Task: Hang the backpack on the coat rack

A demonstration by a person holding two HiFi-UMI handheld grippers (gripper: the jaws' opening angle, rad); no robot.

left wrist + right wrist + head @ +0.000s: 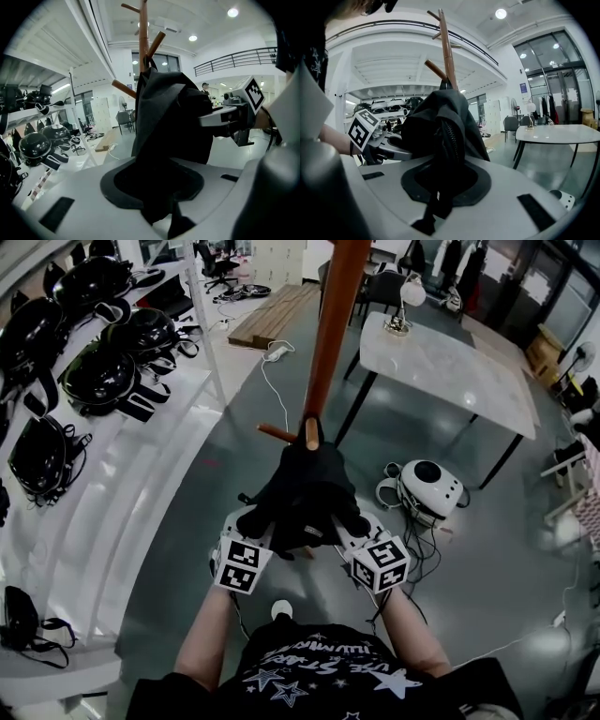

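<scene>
The black backpack (305, 488) hangs against the brown coat rack pole (328, 324), its top right below two short pegs (311, 432). In the left gripper view the backpack (168, 112) has its top up at the pole (143, 37), where a peg branches off. My left gripper (255, 526) holds its lower left side and my right gripper (356, 526) its lower right side. Black fabric runs down between the left jaws (159, 206). A zipped fold and strap sit pinched in the right jaws (440, 197). How the top loop sits on the peg is hidden.
White shelves with several black helmets (103, 371) run along the left. A white table (450, 367) stands at the right behind the rack. A round white device (429, 486) and cables lie on the floor beneath it. A wooden pallet (272, 315) lies farther back.
</scene>
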